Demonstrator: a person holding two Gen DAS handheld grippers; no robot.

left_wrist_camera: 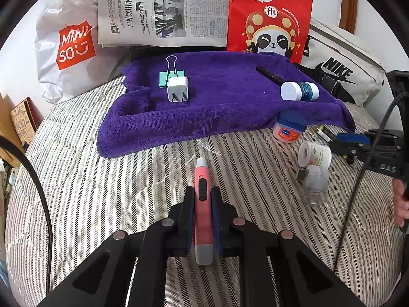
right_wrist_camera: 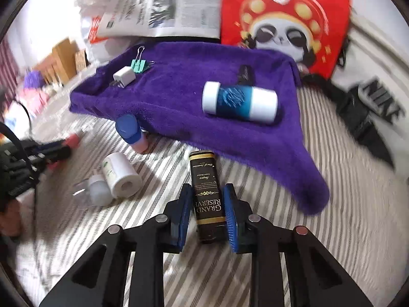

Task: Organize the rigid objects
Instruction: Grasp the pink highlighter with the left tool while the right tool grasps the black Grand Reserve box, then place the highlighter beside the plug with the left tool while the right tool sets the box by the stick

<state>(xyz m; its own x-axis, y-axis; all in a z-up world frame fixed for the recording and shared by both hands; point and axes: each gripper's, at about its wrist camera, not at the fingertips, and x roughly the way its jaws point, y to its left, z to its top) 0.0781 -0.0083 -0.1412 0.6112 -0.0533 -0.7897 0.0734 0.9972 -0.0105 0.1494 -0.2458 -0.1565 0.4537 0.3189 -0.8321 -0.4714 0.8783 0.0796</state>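
Observation:
My left gripper [left_wrist_camera: 202, 192] is shut on a pink utility knife [left_wrist_camera: 202, 199] above the striped bedcover. My right gripper [right_wrist_camera: 207, 192] is shut on a black "Grand Reserve" bar-shaped box [right_wrist_camera: 207, 194], its far end near the purple towel [right_wrist_camera: 179, 102]. On the towel [left_wrist_camera: 217, 107] lie a white plug adapter [left_wrist_camera: 177, 88], a green binder clip [left_wrist_camera: 170, 76], a blue-and-white cylinder [left_wrist_camera: 300, 90] and a black pen-like item [left_wrist_camera: 271, 75]. The adapter [right_wrist_camera: 124, 76], clip [right_wrist_camera: 140, 64] and cylinder [right_wrist_camera: 239, 101] show in the right wrist view too.
On the bedcover to the right lie a Vaseline jar [left_wrist_camera: 288, 128], a small paper roll [left_wrist_camera: 314, 154] and a clear bottle with a USB stick [left_wrist_camera: 313, 184]. Behind the towel stand a Miniso bag [left_wrist_camera: 69, 43], newspaper [left_wrist_camera: 163, 12], red panda bag [left_wrist_camera: 271, 18] and Nike bag [left_wrist_camera: 340, 74].

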